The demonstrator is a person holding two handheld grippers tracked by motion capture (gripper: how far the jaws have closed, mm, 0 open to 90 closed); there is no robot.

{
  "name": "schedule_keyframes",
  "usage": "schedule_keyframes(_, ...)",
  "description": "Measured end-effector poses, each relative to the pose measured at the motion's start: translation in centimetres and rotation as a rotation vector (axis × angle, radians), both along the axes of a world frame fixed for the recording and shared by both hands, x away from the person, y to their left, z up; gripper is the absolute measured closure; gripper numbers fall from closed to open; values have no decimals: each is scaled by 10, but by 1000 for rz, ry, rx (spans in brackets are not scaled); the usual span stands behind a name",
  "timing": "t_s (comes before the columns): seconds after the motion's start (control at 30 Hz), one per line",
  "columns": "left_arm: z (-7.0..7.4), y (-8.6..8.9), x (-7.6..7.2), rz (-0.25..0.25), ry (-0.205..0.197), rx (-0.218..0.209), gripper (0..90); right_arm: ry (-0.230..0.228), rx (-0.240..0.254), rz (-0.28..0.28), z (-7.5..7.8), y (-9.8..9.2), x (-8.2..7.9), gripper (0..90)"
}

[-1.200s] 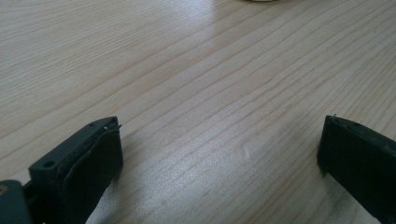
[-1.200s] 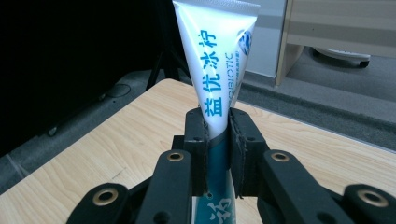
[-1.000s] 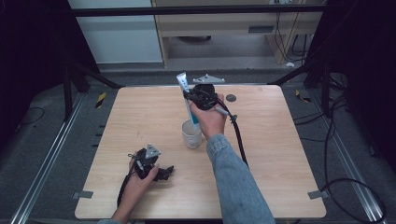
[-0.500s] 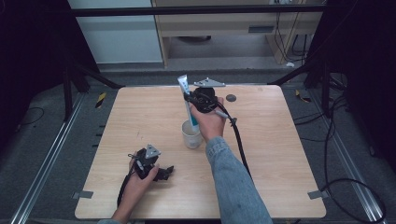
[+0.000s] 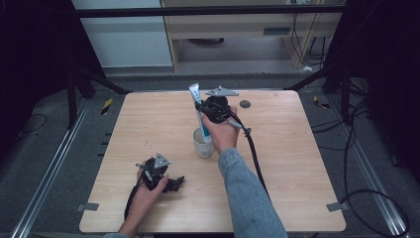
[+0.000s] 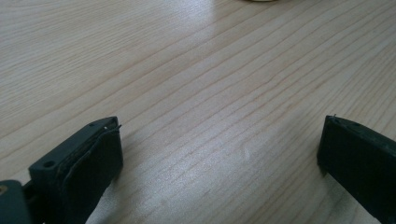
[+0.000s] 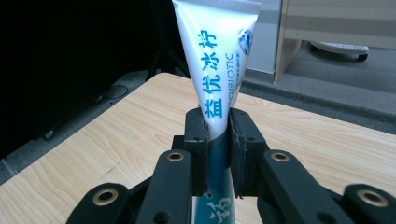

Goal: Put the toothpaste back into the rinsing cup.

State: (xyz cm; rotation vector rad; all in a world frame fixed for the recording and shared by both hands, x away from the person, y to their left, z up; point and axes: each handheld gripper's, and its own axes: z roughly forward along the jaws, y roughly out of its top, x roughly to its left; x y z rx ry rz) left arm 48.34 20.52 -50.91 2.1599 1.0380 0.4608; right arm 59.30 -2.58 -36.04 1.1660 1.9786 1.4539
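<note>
Right hand-held gripper (image 5: 204, 110) sits just above centre of the high view, clamped tight on a toothpaste tube (image 5: 199, 115). Tube stands near upright, flat crimped end up, tilted slightly toward upper left of the frame. Its lower teal end goes down into a white cup (image 5: 202, 144) at frame centre; whether the tube touches the cup bottom, can't tell. Cup stands upright on the desk (image 5: 297, 163), just below the gripper and partly behind the person's right hand (image 5: 220, 131). Denim sleeve (image 5: 247, 198) runs down to the bottom edge.

Right gripper view: both black pads squeeze the tube (image 7: 217, 79) at its waist, centre of frame, white part with blue print above the pads, teal part below. Gripper point (image 7: 217, 154). Desk edge and dark floor behind, upper left.

Left hand-held gripper (image 5: 171, 183) lies low on the desk at lower left of the high view, held by the left hand (image 5: 148, 186), well apart from the cup. Left gripper view: jaws stand wide apart, one at lower left and one at lower right, bare wood grain (image 6: 210, 93) between them, nothing held. Gripper midpoint (image 6: 219, 149).

Small dark round disc (image 5: 244, 104) on the desk, upper centre right, near the right gripper.
</note>
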Motion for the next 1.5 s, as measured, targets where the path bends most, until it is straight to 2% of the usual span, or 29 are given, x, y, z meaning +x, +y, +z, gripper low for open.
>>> schedule_keyframes(0.87, 0, 0, 0, 0, 0, 0, 0, -19, 14, -36, -12, -9, -8, 786)
schedule_keyframes(1.23, 0, 0, 0, 1, 1, -2, 0, -56, -2, -42, -13, -5, -12, 786)
schedule_keyframes(1.5, 0, 0, 0, 1, 1, -2, 0, -87, -7, -69, -17, -4, -17, 786)
